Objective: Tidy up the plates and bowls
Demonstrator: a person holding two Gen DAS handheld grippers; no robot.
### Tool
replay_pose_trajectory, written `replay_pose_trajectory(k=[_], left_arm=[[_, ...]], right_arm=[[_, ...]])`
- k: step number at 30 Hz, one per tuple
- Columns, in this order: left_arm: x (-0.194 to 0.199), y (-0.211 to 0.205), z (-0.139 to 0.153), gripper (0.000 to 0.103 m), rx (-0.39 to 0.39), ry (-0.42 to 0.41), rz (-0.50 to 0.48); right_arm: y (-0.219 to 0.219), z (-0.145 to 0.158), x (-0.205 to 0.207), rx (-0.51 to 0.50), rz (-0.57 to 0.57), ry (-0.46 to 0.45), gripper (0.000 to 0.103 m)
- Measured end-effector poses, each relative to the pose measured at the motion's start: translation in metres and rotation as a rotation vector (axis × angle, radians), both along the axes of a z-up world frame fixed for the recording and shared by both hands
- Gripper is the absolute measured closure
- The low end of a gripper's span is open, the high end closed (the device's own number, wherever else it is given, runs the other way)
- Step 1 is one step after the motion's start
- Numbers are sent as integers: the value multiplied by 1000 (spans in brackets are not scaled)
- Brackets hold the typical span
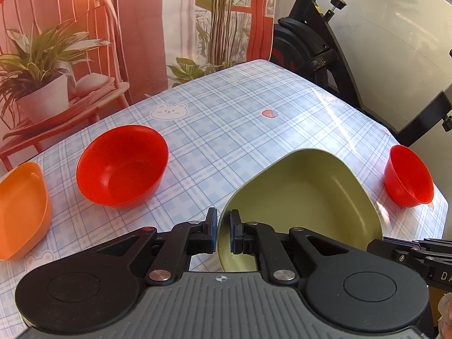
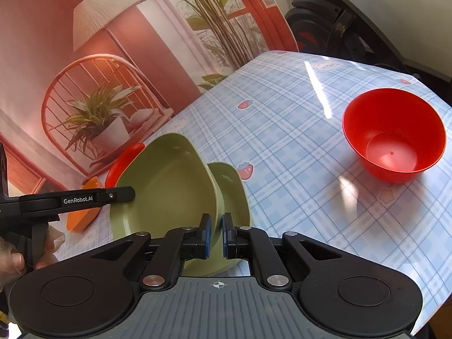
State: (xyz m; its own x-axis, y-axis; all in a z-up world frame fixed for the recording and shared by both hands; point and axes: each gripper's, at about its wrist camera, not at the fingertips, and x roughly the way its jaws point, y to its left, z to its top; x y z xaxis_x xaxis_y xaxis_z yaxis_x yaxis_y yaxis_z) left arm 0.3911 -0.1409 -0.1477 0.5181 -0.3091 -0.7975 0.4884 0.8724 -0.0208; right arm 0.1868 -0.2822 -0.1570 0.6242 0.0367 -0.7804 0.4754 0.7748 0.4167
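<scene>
A green plate (image 1: 305, 195) is tilted up off the table, held by both grippers. My left gripper (image 1: 223, 231) is shut on its left rim. My right gripper (image 2: 216, 234) is shut on its right rim (image 2: 169, 180). A second green plate (image 2: 234, 195) lies on the table just behind and under the first. A large red bowl (image 1: 123, 166) stands at the left in the left wrist view, with an orange plate (image 1: 21, 209) further left. A smaller red bowl (image 2: 394, 138) stands at the right; it also shows in the left wrist view (image 1: 408, 176).
The table (image 2: 296, 141) has a blue plaid cloth with bears and strawberries. A printed backdrop (image 1: 84, 42) hangs along the far edge. An exercise bike (image 1: 325, 50) stands behind the table's far right corner. The table's right edge runs close to the small red bowl.
</scene>
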Motion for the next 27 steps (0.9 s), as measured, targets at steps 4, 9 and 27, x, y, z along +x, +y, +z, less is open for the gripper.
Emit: replay_pose_trajectory(k=[4,9,27], left_arm=[[1,-11,-7,92,45,0,-13],[3,-13,-13,91,71,6,-6],[3,-24,-23,91,161,-28,-16]], right_arm=[[-4,-6,-3,14,-17,13,95],[-4,-12,-3,19,-2,22,94],[-4,-10,1,-83,74,35,89]])
